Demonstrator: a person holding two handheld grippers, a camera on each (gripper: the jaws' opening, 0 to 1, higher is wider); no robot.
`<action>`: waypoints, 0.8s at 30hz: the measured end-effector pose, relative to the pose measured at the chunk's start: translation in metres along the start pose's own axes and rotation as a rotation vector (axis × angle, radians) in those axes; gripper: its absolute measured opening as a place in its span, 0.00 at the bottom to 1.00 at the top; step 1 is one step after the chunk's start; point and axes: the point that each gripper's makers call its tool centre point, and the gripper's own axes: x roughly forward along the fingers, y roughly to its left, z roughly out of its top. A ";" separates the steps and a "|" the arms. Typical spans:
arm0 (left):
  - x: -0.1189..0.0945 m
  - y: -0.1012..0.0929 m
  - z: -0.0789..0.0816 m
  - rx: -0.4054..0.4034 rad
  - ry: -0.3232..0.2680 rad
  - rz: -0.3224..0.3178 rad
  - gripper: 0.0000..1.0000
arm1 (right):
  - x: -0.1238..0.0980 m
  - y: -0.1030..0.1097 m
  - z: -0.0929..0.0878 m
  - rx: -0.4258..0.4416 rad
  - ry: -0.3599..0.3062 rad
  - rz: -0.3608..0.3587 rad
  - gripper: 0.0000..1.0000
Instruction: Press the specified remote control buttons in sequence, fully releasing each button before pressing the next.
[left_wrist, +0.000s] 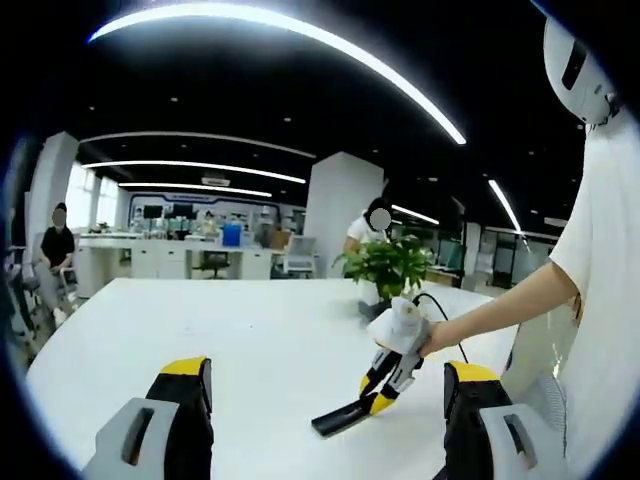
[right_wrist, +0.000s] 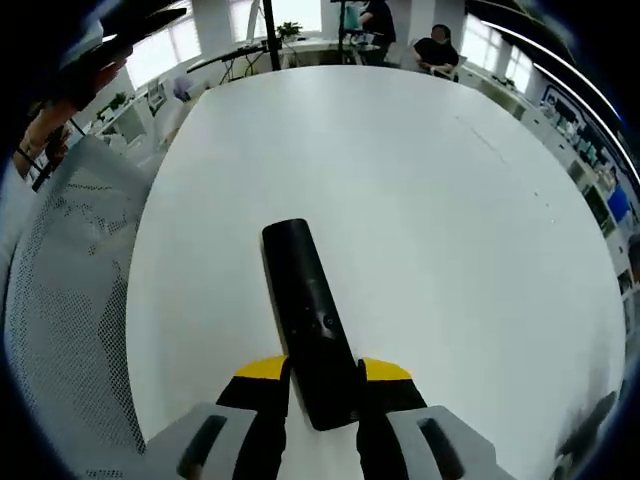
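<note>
A black remote control (right_wrist: 308, 325) is clamped at its near end between the jaws of the right gripper (right_wrist: 322, 385), above the white table (right_wrist: 450, 200). The left gripper (left_wrist: 330, 385) is held with its jaws apart, empty, over the table near a potted plant (left_wrist: 388, 268).

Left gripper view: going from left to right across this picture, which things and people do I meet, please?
Seated person → blue box on the far counter → remote control on the white table → potted plant → the other hand's tongs, touching the remote control → person's white sleeve.
</note>
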 end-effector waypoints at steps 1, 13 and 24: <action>-0.001 0.001 0.000 -0.001 0.001 0.003 1.00 | 0.000 -0.005 0.001 0.003 0.004 -0.002 0.24; -0.014 0.006 0.002 -0.019 -0.010 0.023 1.00 | 0.003 -0.040 0.005 -0.043 0.075 -0.016 0.24; -0.019 0.008 -0.010 -0.032 0.015 0.033 1.00 | 0.004 -0.062 0.008 0.015 0.066 -0.012 0.25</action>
